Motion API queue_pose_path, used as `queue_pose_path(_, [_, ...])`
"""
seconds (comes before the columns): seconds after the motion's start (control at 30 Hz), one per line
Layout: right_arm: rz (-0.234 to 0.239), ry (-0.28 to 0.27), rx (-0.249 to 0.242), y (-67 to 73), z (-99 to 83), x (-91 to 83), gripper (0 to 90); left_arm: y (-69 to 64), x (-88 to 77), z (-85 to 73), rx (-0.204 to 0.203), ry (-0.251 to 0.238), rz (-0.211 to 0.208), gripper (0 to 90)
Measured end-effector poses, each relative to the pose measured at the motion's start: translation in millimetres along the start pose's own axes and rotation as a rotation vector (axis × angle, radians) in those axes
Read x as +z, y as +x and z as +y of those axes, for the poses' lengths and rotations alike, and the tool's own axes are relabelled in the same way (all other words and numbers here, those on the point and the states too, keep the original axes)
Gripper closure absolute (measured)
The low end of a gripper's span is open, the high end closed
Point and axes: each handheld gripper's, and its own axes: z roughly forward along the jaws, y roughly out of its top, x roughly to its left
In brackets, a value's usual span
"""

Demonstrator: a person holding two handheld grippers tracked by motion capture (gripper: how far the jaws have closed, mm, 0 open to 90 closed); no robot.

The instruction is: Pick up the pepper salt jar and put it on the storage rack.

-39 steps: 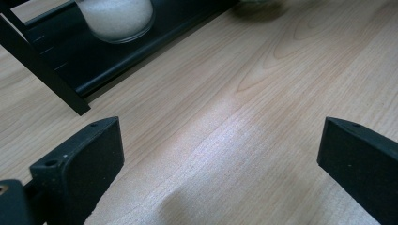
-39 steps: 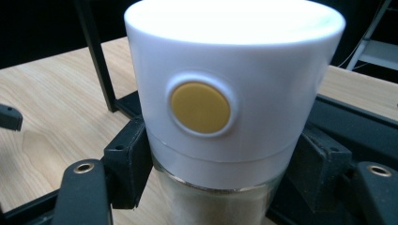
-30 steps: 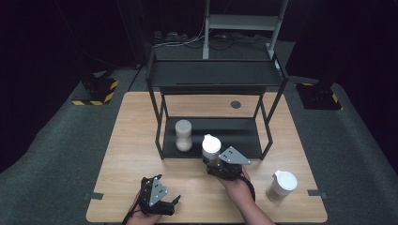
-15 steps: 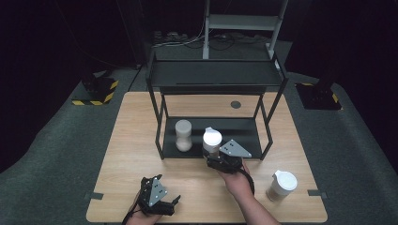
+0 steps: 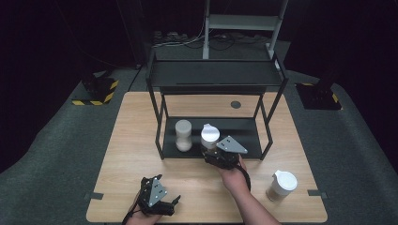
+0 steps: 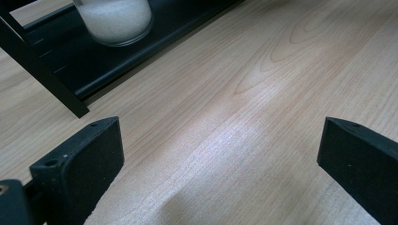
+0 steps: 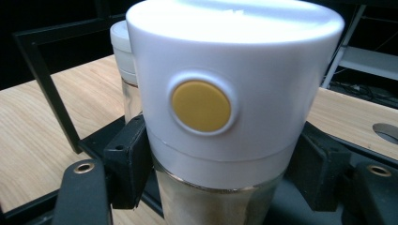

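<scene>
The jar [image 7: 220,122] sits between the jaws of the right gripper [image 5: 217,157], which pinch its glass body from both sides just below the cap. In the right gripper view the cap is white, smooth plastic, round and slightly tapered, with a flat yellow button set in a raised ring on its side. The glass below holds a pale, tan powder. In the high view the jar [image 5: 210,137] stands upright at the front edge of the rack's lower shelf [image 5: 248,136], with the gripper's grey three-cornered plate just to its right.

The left gripper [image 5: 162,206] rests near the front edge of the table [image 5: 131,140]. Its jaws are spread wide, with nothing between them; the left gripper view shows two black, matte, blocky pads over bare wood.

The table is light wood with visible grain and a smooth finish. A third jar [image 5: 281,185], white-capped with tan contents, stands alone at the table's front right, well apart from the rack.

The rack [image 5: 213,75] is black metal, built of thin square posts with two flat shelves. On the lower shelf a second jar [image 5: 183,135] stands just left of the held one, apart from it; it is glass, holds white grains, and has a white cap.
</scene>
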Motion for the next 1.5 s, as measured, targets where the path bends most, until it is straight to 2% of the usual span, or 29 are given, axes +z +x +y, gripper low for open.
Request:
queue_pose_path(0.8, [-0.033,0.008,0.011,-11.0,8.6,28.0,30.0,0.8,-0.7,-0.4,-0.002,-0.007,-0.008,1.0])
queue_pose_path(1.5, [-0.053,0.036,0.018,-14.5,2.5,51.3,30.0,0.9,-1.5,-0.8,-0.007,-0.016,-0.01,1.0])
